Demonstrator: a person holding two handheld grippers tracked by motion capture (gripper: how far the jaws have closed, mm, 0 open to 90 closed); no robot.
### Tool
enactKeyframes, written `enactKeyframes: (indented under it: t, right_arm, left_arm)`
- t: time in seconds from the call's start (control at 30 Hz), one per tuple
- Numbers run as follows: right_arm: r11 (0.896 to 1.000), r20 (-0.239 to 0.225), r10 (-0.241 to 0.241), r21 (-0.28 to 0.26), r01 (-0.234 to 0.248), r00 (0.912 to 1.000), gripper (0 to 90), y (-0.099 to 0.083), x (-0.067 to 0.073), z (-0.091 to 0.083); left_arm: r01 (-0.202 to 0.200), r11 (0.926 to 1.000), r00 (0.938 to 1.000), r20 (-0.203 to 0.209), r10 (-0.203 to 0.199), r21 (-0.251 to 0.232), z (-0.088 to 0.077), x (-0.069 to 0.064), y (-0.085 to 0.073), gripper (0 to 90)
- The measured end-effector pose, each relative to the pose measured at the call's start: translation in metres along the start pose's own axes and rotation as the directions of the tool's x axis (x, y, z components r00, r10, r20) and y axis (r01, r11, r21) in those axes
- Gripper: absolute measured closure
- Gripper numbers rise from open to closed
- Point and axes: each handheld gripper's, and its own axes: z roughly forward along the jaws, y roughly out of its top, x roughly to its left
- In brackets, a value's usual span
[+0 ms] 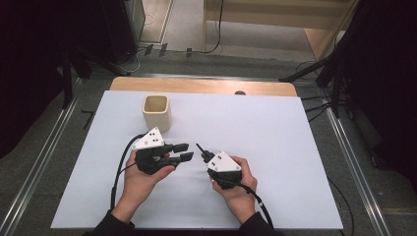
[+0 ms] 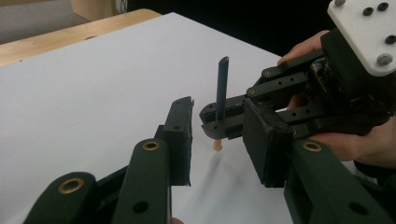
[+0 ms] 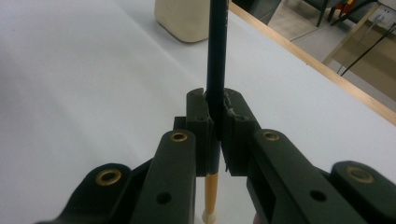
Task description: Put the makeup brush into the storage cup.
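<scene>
Right gripper [image 3: 214, 135] clamps a dark pencil [image 3: 215, 56]; left gripper [image 2: 219, 140] gapes empty.

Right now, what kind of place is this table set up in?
Probably a recording lab or studio: a white-covered table between metal floor rails, with dark stands and loose cables on the floor beyond.

Lighting is even and comes from overhead. The white table [image 1: 275, 147] is bright without harsh glare; the surroundings beyond its edges fall to near black. Shadows under the hands are soft and faint. The high view is slightly soft and low in detail. In both gripper views the nearest jaw parts are blurred.
</scene>
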Motion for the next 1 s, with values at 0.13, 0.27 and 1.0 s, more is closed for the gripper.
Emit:
enactKeyframes:
  t: [0.13, 0.27, 1.0]
  right_arm:
    - [1.0, 0.005, -0.026, -0.004, 0.026, 0.9996, 84.7, 0.0, 0.001, 0.0]
    - [0.999, 0.004, -0.047, -0.007, 0.047, 0.9989, 84.6, 0.002, 0.003, 0.0]
    - [0.964, 0.072, -0.266, 0.027, 0.265, 0.9612, 84.7, 0.004, 0.021, 0.004]
  left_arm:
    - [0.005, 0.9999, 1.0, 0.001, -0.005, 0.016, 0.002, -0.001, 0.0, 62.3]
    - [0.002, 0.9995, 0.9999, 0.012, -0.003, 0.032, 0.003, -0.001, 0.001, 61.0]
    - [-0.002, 0.9929, 0.9988, -0.048, 0.007, 0.119, 0.001, -0.012, 0.01, 69.5]
